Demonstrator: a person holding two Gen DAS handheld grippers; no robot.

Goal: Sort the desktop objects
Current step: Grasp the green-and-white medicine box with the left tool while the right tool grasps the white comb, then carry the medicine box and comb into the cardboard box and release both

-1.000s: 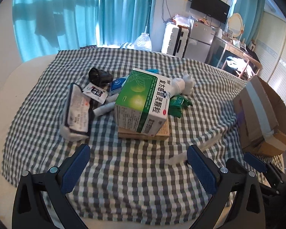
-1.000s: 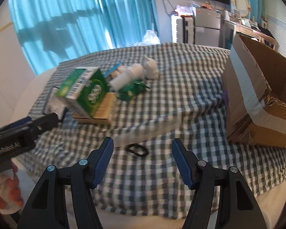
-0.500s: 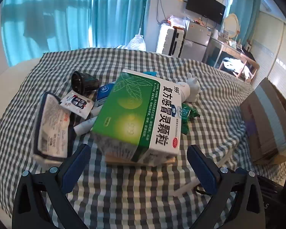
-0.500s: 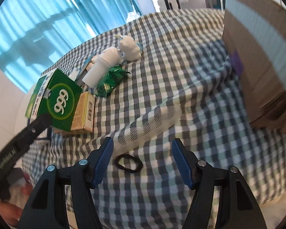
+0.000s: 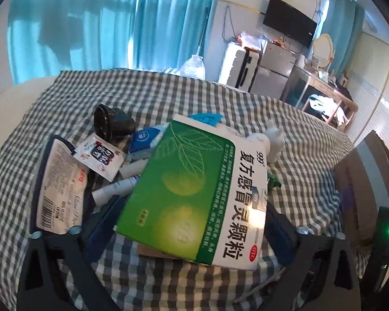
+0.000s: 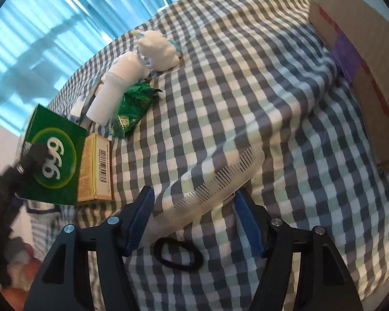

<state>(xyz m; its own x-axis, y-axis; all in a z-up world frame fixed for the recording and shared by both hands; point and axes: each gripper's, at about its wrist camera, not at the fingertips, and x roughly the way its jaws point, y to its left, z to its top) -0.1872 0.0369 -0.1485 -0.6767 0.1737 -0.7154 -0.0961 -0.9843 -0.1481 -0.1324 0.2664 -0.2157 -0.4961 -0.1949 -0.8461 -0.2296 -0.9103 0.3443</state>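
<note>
Both tools have closed in over the past second: the left tool (image 5: 186,223), jaws wide open, now straddles the green box (image 5: 194,194), which sits on a tan box (image 6: 96,165), so a grasp looks imminent but contact cannot be confirmed. The right tool (image 6: 194,223), also open and empty, hovers over the clear comb (image 6: 217,181) and hair tie (image 6: 179,252) on the checked worktop (image 6: 246,90). Beyond, the carton (image 6: 363,51) awaits sorted items.
</note>
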